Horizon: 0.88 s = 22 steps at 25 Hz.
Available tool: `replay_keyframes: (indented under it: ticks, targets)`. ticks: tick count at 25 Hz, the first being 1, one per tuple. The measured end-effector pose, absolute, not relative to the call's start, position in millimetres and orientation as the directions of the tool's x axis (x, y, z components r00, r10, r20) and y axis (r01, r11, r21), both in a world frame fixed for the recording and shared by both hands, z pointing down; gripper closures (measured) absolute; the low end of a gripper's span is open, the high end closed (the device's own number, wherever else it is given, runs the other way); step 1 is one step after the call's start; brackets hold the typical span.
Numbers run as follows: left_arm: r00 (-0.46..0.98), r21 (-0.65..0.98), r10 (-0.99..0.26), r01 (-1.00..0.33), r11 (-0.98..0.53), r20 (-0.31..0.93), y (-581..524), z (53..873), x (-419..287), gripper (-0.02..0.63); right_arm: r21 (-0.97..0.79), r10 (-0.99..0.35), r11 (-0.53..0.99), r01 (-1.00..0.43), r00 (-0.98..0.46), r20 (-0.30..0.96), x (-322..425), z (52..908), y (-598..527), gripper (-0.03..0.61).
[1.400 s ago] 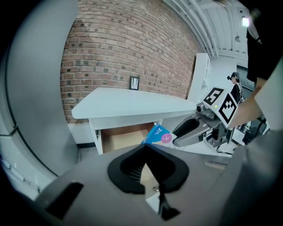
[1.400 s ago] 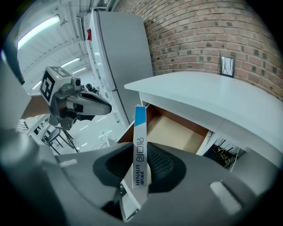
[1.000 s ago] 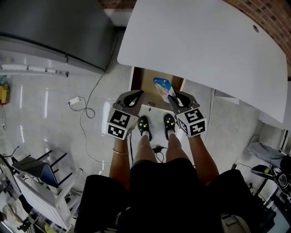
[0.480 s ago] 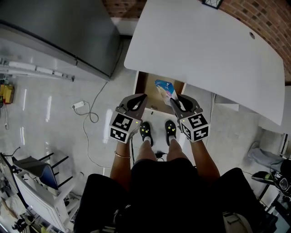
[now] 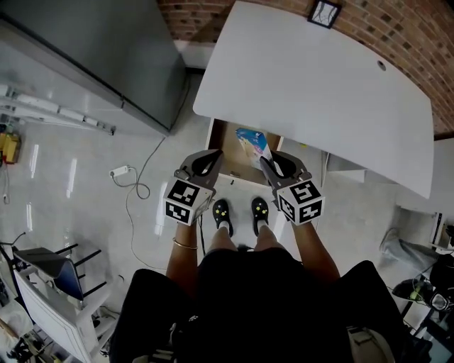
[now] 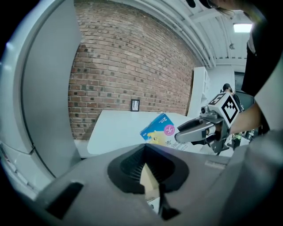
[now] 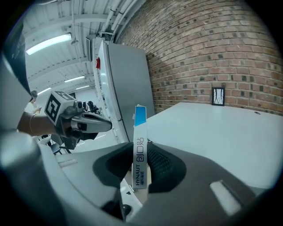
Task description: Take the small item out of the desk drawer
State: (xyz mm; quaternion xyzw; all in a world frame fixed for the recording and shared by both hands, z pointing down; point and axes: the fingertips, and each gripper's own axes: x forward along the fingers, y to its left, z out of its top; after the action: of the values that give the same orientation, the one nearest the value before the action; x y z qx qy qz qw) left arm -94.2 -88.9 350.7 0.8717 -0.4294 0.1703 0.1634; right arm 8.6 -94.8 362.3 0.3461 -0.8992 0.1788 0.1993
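A small blue and white box (image 5: 253, 144) is lifted above the open desk drawer (image 5: 228, 144), under the front edge of the white desk top (image 5: 319, 85). My right gripper (image 5: 265, 162) is shut on the box, which stands edge-on between the pads (image 7: 139, 150). In the left gripper view the box (image 6: 160, 130) shows its blue printed face, with the right gripper (image 6: 198, 131) gripping it. My left gripper (image 5: 204, 164) hangs to the left of the drawer, shut and empty (image 6: 148, 176). The inside of the drawer is mostly hidden.
A tall grey cabinet (image 5: 99, 57) stands to the left of the desk. A cable with a white plug (image 5: 118, 171) lies on the floor. The person's feet (image 5: 221, 211) are in front of the drawer. The brick wall (image 5: 213, 8) behind has a socket (image 5: 323, 13).
Both grippers and the held box stay together in front of the drawer. The head view has shifted toward the desk and wall. The grip has not changed.
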Motion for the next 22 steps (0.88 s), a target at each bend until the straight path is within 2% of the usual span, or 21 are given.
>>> replay_keyframes:
  ticks: [22]
  targets:
    - [0.591,0.061,-0.720,-0.786,-0.615,0.363,-83,286,-90,0.614,-0.191,-0.587,0.709,-0.679,-0.719,0.373,12,292,-89,0.471]
